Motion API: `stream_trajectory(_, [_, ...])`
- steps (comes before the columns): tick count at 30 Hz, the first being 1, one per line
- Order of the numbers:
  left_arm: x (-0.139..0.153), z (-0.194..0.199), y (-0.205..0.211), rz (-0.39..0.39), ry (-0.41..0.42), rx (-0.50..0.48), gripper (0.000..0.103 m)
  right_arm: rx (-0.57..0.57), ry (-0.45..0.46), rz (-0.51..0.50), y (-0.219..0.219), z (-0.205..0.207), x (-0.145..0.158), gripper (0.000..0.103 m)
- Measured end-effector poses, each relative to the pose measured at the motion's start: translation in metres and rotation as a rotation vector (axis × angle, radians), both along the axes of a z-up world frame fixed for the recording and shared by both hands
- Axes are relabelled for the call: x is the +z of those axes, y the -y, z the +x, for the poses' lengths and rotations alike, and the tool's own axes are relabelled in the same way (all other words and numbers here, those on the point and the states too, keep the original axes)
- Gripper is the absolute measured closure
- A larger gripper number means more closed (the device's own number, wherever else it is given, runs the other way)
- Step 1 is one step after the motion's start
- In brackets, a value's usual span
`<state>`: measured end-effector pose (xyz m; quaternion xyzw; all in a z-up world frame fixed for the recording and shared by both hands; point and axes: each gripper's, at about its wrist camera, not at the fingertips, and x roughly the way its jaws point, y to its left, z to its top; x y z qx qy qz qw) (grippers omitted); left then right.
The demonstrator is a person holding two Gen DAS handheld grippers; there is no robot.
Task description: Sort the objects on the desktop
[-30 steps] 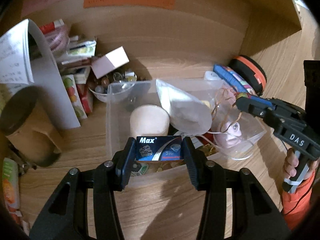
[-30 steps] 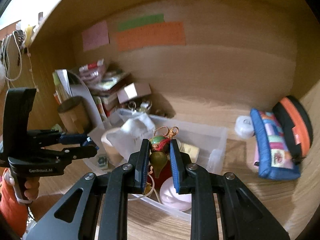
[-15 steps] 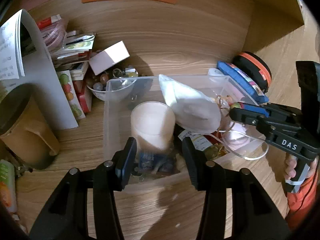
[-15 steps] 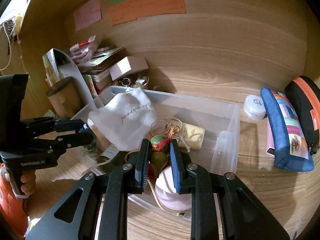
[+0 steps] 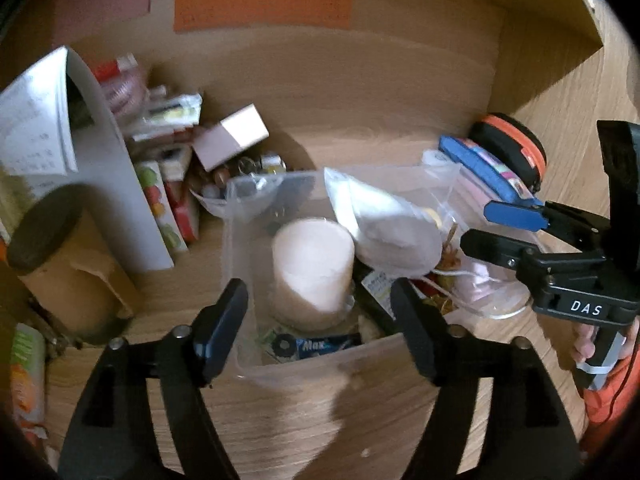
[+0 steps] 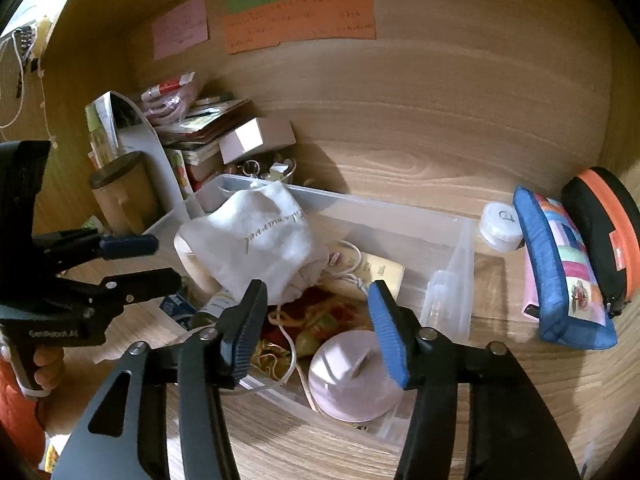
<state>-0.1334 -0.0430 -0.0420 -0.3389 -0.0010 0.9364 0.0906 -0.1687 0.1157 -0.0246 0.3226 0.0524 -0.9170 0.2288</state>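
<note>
A clear plastic bin stands on the wooden desk. In it lie a blue Max staple box, a pale cylinder, a white cloth pouch, a red and gold tasselled ornament and a pink round case. My left gripper is open and empty above the bin's near wall. My right gripper is open and empty over the ornament.
A stack of books, boxes and packets and a brown cup stand left of the bin. A blue pencil case, a black and orange case and a white round tin lie to its right.
My left gripper opened and the Max staple box dropped into the bin. My right gripper lowered, opened and let the ornament fall into the bin.
</note>
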Motion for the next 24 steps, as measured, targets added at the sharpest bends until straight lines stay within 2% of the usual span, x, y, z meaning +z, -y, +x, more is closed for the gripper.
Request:
stream_trajectory(5, [0.007, 0.002, 0.004, 0.008, -0.018, 0.037, 0.017, 0.011, -0.019, -0.022, -0.001, 0.005, 0.006, 0.046])
stream_trajectory(7, [0.01, 0.004, 0.005, 0.009, -0.012, 0.054, 0.014, 0.001, -0.033, -0.006, 0.0, 0.007, 0.008, 0.042])
stream_trajectory(10, [0.017, 0.012, 0.007, -0.018, -0.03, 0.104, 0.008, -0.001, -0.015, 0.0, 0.001, 0.009, 0.011, 0.031])
stream_trajectory(13, [0.026, 0.021, 0.008, -0.065, -0.046, 0.153, 0.007, 0.018, -0.012, -0.019, 0.001, 0.016, 0.018, 0.029])
stream_trajectory(16, [0.033, 0.034, 0.009, -0.091, -0.068, 0.179, 0.007, -0.008, -0.037, -0.006, 0.0, 0.027, 0.027, 0.017])
stream_trajectory(19, [0.043, 0.049, 0.007, -0.099, -0.1, 0.196, 0.003, -0.012, -0.079, -0.004, -0.001, 0.042, 0.038, 0.016])
stream_trajectory(21, [0.05, 0.061, 0.007, -0.079, -0.112, 0.189, 0.003, -0.016, -0.114, -0.001, -0.002, 0.055, 0.046, 0.016])
stream_trajectory(24, [0.058, 0.074, 0.003, -0.091, -0.139, 0.201, 0.003, -0.022, -0.144, -0.01, -0.003, 0.073, 0.055, 0.014])
